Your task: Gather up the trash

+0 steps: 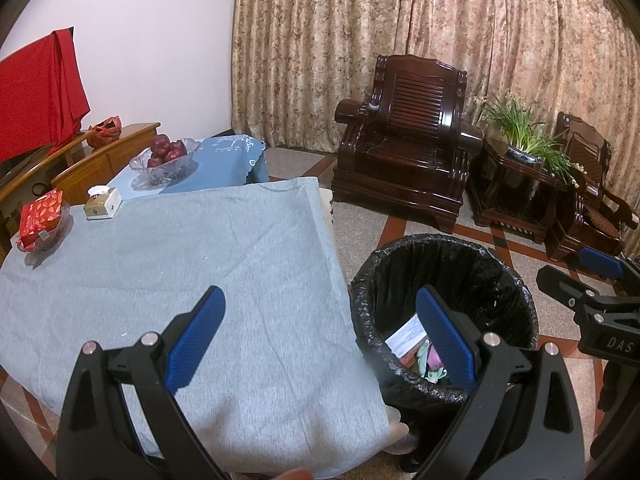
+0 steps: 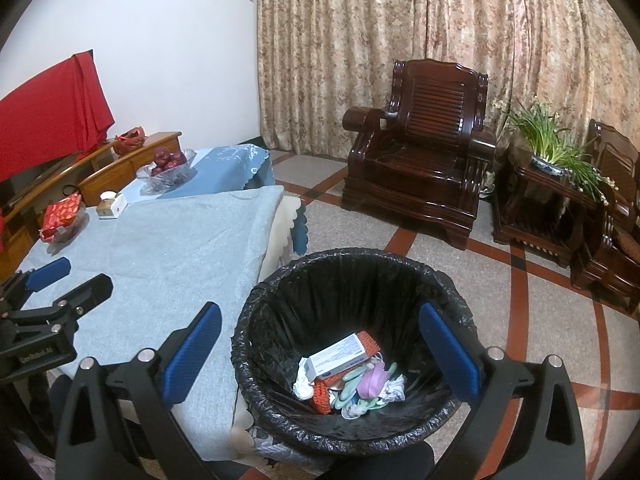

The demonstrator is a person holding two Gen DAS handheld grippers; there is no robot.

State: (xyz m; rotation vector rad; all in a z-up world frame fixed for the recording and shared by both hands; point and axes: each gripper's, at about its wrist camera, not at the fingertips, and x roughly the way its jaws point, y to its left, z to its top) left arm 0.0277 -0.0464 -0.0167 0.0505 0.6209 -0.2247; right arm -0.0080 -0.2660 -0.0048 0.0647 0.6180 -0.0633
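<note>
Both your tongs are spread wide with nothing between the blue pads: the left tongs (image 1: 320, 336) hang over the near corner of the counter (image 1: 160, 264), straddling its edge and the bin, and the right tongs (image 2: 320, 352) hover right above the bin (image 2: 256, 344), which stands on the floor touching the counter's side. Look down into the black liner and you'll see the trash (image 2: 348, 380) already in there: a white box (image 2: 338, 358) lying on top, an orange ribbed piece, crumpled white tissue, and some pale green and lilac bits, all piled at the bottom. By my reading, most of the collecting is done, since the grey cloth in front of you is bare across its near and middle stretch. What's left sits at the far end: a red packet (image 1: 40, 216) resting in a glass dish at the far left, a small tissue box (image 1: 102, 202) just beside it, and beyond them a glass bowl of apples (image 1: 166, 158) on the blue cloth. None of these looks like obvious rubbish to me; the red packet is the only doubtful one, and you can't tell from here whether it's empty. Farther back, a red bag (image 1: 106, 130) sits on the wooden sideboard, well apart from your working area
</note>
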